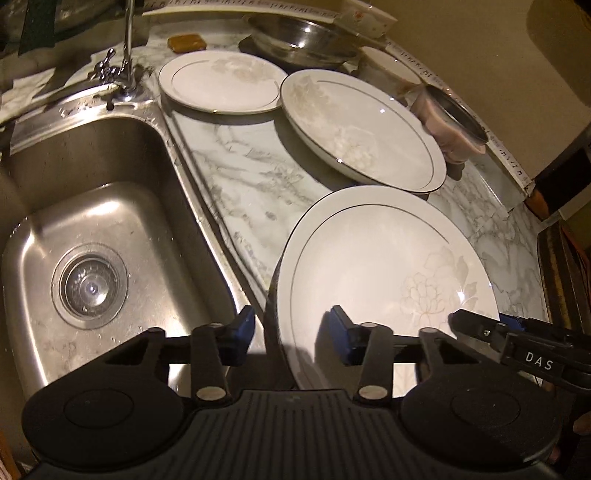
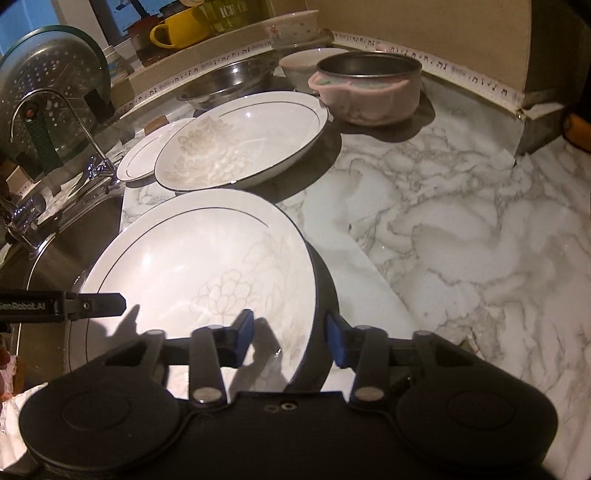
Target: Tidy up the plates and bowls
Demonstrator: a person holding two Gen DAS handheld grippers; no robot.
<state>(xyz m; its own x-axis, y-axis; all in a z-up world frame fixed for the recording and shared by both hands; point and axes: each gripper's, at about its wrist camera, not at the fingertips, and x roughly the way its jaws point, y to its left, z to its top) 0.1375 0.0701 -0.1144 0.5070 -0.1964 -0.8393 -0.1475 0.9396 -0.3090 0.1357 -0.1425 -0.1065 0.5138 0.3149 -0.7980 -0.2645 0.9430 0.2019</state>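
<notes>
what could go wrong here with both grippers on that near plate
1. The near plate is straddled at opposite rims by the left gripper and right gripper; uneven lifting could let the smooth rim slip.
2. It overhangs the sink, so a slip could drop it in.
3. The deep plate sits just behind; pushing forward could knock them together.

White letters reading "DAS" are showing on the black arm of the right tool [image 1: 476,325]. Mirrored print, seemingly "GenRobot.AI", is running along the left tool [image 2: 107,304]. "ICE CR" is standing on a green jar [image 2: 236,13] on the shelf.
</notes>
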